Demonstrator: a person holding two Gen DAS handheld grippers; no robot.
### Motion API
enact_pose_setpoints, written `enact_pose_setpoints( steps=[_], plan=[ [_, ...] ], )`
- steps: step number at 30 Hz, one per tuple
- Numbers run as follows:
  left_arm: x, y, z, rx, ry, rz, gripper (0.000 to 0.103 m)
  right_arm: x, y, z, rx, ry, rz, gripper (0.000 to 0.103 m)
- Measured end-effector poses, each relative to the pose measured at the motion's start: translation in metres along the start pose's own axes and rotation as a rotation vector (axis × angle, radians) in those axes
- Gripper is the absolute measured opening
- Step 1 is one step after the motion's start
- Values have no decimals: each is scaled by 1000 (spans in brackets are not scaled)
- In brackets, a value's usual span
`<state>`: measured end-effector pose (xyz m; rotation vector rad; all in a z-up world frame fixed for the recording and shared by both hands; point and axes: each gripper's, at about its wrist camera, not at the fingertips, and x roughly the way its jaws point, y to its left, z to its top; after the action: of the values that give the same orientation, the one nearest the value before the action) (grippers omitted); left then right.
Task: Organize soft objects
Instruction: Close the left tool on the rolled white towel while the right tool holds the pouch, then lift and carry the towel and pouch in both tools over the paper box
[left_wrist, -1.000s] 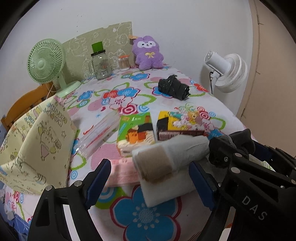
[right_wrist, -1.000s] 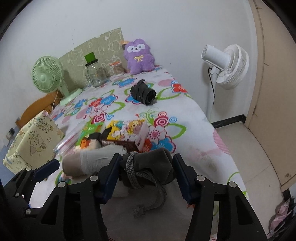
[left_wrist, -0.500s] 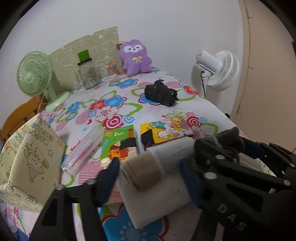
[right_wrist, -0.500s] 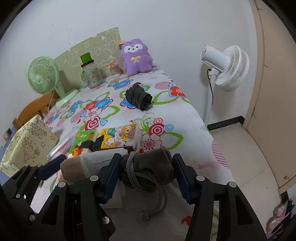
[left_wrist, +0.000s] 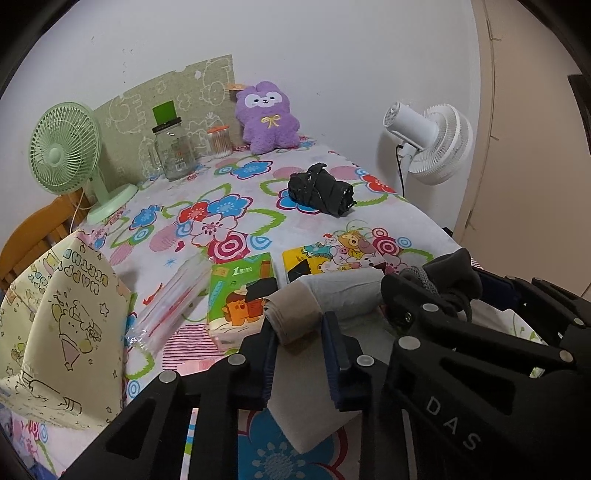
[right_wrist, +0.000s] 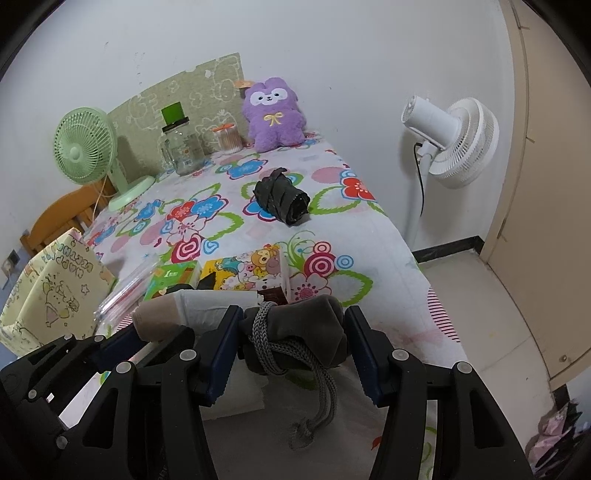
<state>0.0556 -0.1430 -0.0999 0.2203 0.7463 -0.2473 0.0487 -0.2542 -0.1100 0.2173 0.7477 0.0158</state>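
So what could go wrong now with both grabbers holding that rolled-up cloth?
1. The left gripper is closing on only the tan end of the roll; that end may slip out.
2. The right gripper holds the dark end, whose cord dangles loose and could snag.
3. The boxes and the plastic tube lie just beyond the roll, so swinging it may knock them.
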Motion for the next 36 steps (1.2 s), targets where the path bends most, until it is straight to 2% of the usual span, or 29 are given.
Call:
enact_pose_setpoints(
  steps=[17,36],
  plan=[
    [-46,28,10,-38,-87,-16,20,-40,35,17,-47,-86,-7,60],
    [-93,70,26,-93,-138,-7,20,-85,86,45,-127,-164,3,60]
  ],
)
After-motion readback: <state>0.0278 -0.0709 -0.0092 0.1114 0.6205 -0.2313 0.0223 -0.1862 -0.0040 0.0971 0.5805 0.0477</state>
